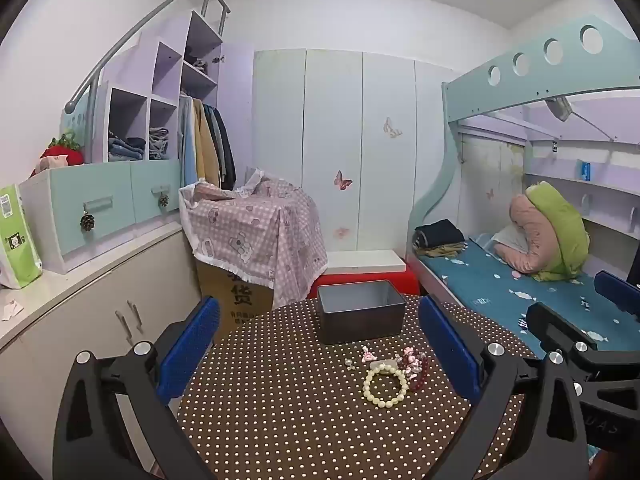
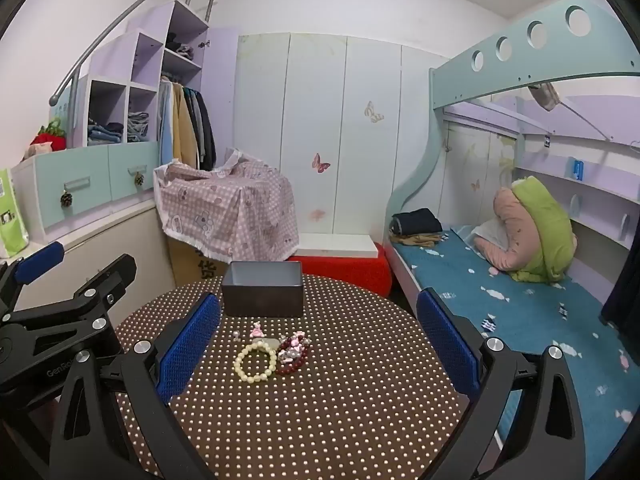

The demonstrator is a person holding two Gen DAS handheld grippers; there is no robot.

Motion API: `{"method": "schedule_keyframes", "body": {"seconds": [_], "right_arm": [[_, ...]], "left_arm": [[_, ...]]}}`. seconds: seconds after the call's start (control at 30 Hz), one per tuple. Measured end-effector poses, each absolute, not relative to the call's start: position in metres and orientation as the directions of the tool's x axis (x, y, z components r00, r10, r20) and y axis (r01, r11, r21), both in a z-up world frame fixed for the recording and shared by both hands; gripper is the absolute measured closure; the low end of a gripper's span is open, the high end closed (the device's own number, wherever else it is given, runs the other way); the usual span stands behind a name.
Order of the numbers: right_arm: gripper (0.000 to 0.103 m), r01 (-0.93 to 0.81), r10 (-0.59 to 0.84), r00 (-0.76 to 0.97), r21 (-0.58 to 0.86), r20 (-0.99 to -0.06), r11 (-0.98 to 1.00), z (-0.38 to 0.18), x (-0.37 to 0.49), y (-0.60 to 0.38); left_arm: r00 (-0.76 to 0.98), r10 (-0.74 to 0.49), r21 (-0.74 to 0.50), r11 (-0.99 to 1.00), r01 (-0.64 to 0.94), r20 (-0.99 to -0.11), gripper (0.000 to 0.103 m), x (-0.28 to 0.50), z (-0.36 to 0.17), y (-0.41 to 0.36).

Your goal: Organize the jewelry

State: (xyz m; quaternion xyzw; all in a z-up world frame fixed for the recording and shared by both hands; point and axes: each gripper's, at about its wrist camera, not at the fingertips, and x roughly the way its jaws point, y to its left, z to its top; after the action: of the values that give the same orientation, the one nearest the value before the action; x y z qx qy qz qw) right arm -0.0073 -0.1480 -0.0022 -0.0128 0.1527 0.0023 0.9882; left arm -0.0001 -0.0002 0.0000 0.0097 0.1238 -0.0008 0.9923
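A small heap of jewelry lies on a round table with a brown dotted cloth (image 1: 280, 420) (image 2: 360, 400). It holds a cream bead bracelet (image 1: 385, 385) (image 2: 255, 361), a dark red bead bracelet (image 1: 421, 372) (image 2: 294, 356), pink hair clips (image 1: 368, 355) (image 2: 257, 330) and a small pearl earring (image 1: 350, 364) (image 2: 237, 334). Behind the heap stands an empty dark grey tin box (image 1: 360, 310) (image 2: 262, 289). My left gripper (image 1: 320, 344) hovers wide open above the table, nothing between its blue pads. My right gripper (image 2: 318, 340) is likewise open and empty, to the right of the left one.
A cardboard box under a pink checked cloth (image 1: 256, 228) (image 2: 228, 208) stands behind the table, with a red stool (image 2: 344, 272) beside it. A bunk bed (image 1: 520, 280) (image 2: 520, 292) runs along the right. White cabinets and drawers (image 1: 100, 280) line the left.
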Motion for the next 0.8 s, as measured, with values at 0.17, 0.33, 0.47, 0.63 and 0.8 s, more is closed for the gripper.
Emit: {"method": "schedule_keyframes", "body": {"seconds": [0.17,0.33,0.47,0.63,0.8], "right_arm": [[0.008,-0.009,0.001,0.953,-0.023,-0.304,1.0,-0.0025,-0.0073,-0.1484],[0.007,-0.009,0.002,0.952,-0.021,-0.306,1.0,-0.0023,-0.0073,-0.1493],[0.008,-0.01,0.003,0.952,-0.021,-0.306,1.0,-0.0018,-0.0076,-0.1501],[0.008,-0.009,0.003,0.952,-0.021,-0.306,1.0,-0.0011,-0.008,-0.151],[0.008,-0.01,0.004,0.952,-0.02,-0.307,1.0,-0.0015,-0.0078,-0.1516]], "left_arm": [[0.969,0.002,0.019,1.0,0.003,-0.245,0.007,-0.0001,0.0,-0.0003],[0.97,0.004,0.021,1.0,0.002,-0.244,0.007,-0.0005,-0.0002,-0.0006],[0.97,0.004,0.02,1.0,0.001,-0.242,0.007,-0.0013,-0.0005,-0.0012],[0.969,0.001,0.019,1.0,0.004,-0.245,0.007,0.0,-0.0002,-0.0003],[0.969,0.002,0.019,1.0,0.002,-0.246,0.007,0.0006,-0.0003,-0.0001]]}}
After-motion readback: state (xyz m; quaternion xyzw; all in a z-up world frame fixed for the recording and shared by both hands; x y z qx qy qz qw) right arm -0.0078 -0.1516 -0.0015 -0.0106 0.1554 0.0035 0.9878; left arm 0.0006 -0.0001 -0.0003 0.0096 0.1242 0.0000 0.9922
